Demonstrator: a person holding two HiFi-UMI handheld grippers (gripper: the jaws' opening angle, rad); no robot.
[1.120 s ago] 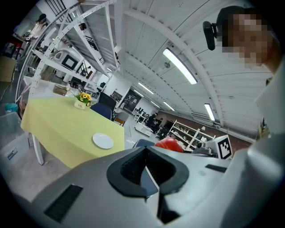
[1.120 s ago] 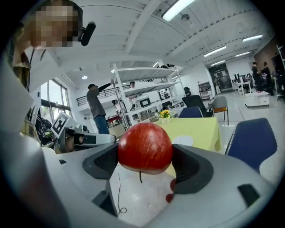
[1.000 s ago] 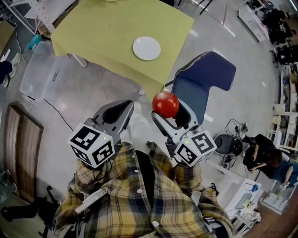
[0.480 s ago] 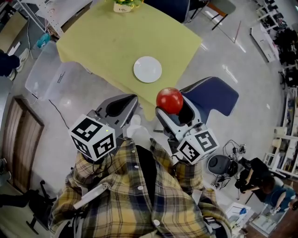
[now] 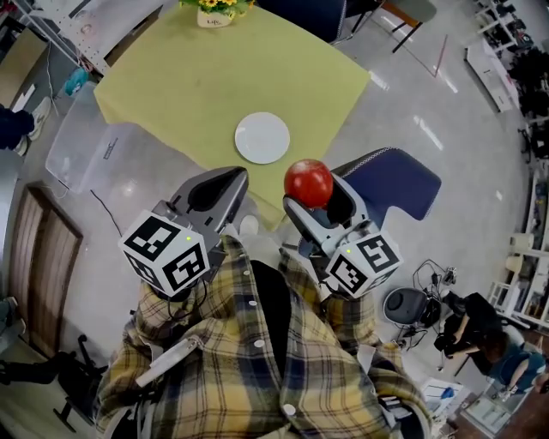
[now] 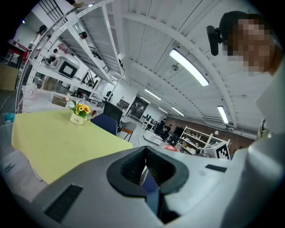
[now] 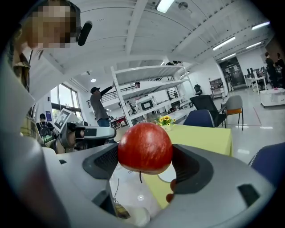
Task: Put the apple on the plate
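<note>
Your right gripper (image 7: 145, 167) is clenched on the apple (image 7: 144, 148), with its ribbed pads (image 7: 106, 161) pressed to opposite sides at the widest girth and the stem showing at the underside in the right gripper view. That is probably the best place to hold it: across the middle, the round flanks sit into the pads instead of wedging out of them. The apple looks firm, smooth-skinned and glossy, so judge it stiff enough to take a steady squeeze but slick enough to slip or turn if you ease off in the air. It is likely moderate in weight, and hard pressure or a drop could bruise it. You hold it in the air, close in front of you and short of the counter (image 5: 197, 77). Your left gripper (image 5: 214, 190) is beside it and apart from it, with its jaws closed together on nothing. The plate (image 5: 262, 137) lies ahead on the yellow counter, near the edge closest to you, bare and well apart from the flower pot (image 5: 213, 13) at the far side. A blue chair (image 5: 390, 176) stands on the floor to your right of the apple. Being round, the apple may roll once freed, and the plate looks shallow, so set it down near the middle and rest it there before you open.
</note>
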